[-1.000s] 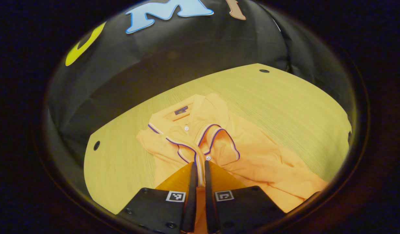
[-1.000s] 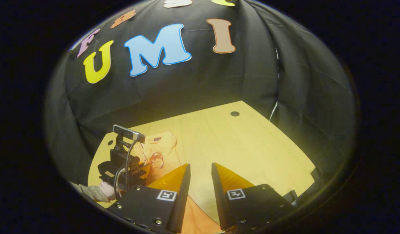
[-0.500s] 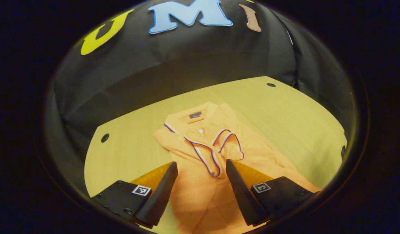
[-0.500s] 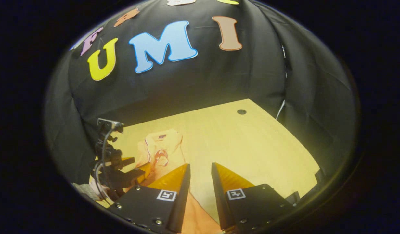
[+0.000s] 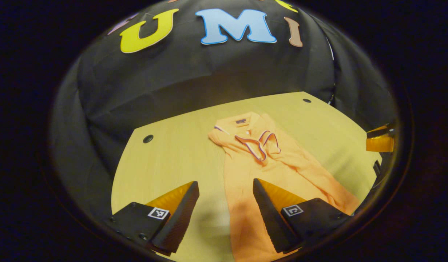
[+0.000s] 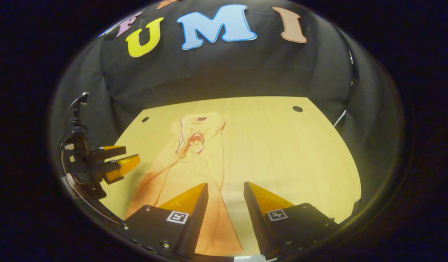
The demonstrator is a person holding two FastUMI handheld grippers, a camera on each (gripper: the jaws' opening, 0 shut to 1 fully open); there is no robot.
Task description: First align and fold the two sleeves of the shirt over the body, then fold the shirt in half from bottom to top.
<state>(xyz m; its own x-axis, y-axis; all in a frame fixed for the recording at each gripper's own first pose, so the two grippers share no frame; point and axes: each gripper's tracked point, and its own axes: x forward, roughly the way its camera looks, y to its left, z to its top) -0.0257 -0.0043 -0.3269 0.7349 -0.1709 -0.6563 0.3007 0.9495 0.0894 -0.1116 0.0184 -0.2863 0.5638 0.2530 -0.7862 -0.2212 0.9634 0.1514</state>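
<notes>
**A:** Your left gripper [image 5: 225,203] is spread wide with nothing between its fingers, hanging above the lower part of the shirt [image 5: 267,163]. Your right gripper [image 6: 225,205] is parted too, more narrowly, and also empty, above the orange cloth near the hem end.

**B:** And the shirt itself?

**A:** It lies lengthwise on the wooden table [image 5: 173,153], collar [image 5: 242,125] at the far end towards the black cloth wall [image 5: 194,80]. Both sleeves [image 5: 264,143] look folded in over the chest, their striped cuffs meeting just below the collar. I judge the sleeve step done and the bottom-to-top fold next.

**B:** What should I watch for?

**A:** The body isn't a neat rectangle. In the left gripper view its right side trails out in a long wrinkled strip towards the table edge. If you pinch the hem unevenly, or one gripper takes a single layer while the other takes two, the fold will likely come up skewed. Lift quickly and the cuffs could slide off the chest, since nothing pins them. The hem sits close to the near edge, so a low approach may catch the table.
</notes>
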